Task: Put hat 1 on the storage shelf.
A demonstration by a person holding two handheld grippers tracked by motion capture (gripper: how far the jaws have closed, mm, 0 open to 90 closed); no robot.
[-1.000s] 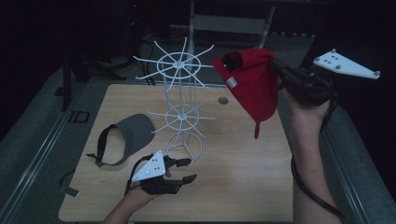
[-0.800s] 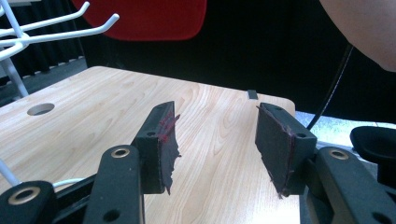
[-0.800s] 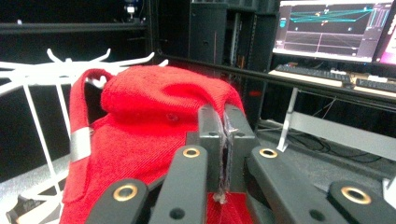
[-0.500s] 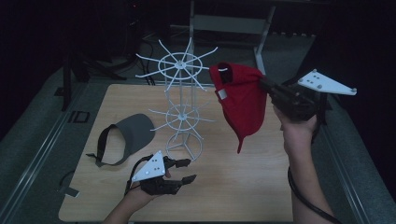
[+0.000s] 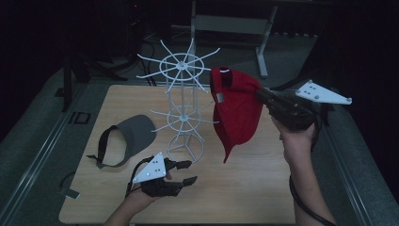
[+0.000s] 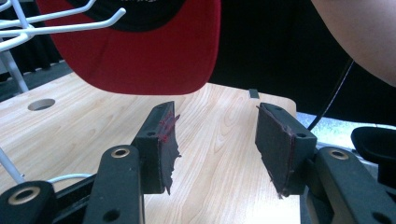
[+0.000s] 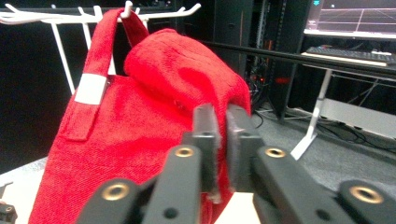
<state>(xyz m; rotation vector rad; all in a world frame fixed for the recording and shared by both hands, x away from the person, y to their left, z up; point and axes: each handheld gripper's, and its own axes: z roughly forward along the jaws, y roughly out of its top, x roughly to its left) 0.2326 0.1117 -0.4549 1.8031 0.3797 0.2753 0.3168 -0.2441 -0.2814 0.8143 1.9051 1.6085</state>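
Note:
A red cap (image 5: 237, 113) hangs by its back strap from an upper arm of the white wire rack (image 5: 183, 108); in the right gripper view the strap loops over a hook (image 7: 126, 9). My right gripper (image 5: 259, 92) meets the cap's crown from the right. Its jaws (image 7: 223, 116) have just been opening a little and stand almost together, with a fold of red cloth still between them. My left gripper (image 5: 190, 172) rests low at the table's front, open, with nothing between its pads (image 6: 217, 126). The cap's brim (image 6: 140, 56) hangs above and beyond it.
A grey visor (image 5: 136, 136) lies on the wooden table (image 5: 263, 188) to the left of the rack's base. A round hole (image 6: 41, 104) is cut in the tabletop behind the rack. Dark stands and cables sit beyond the far edge.
My right hand has come down and to the left with the red cap, bringing its strap onto the rack's upper arm. The left gripper has stayed in place.

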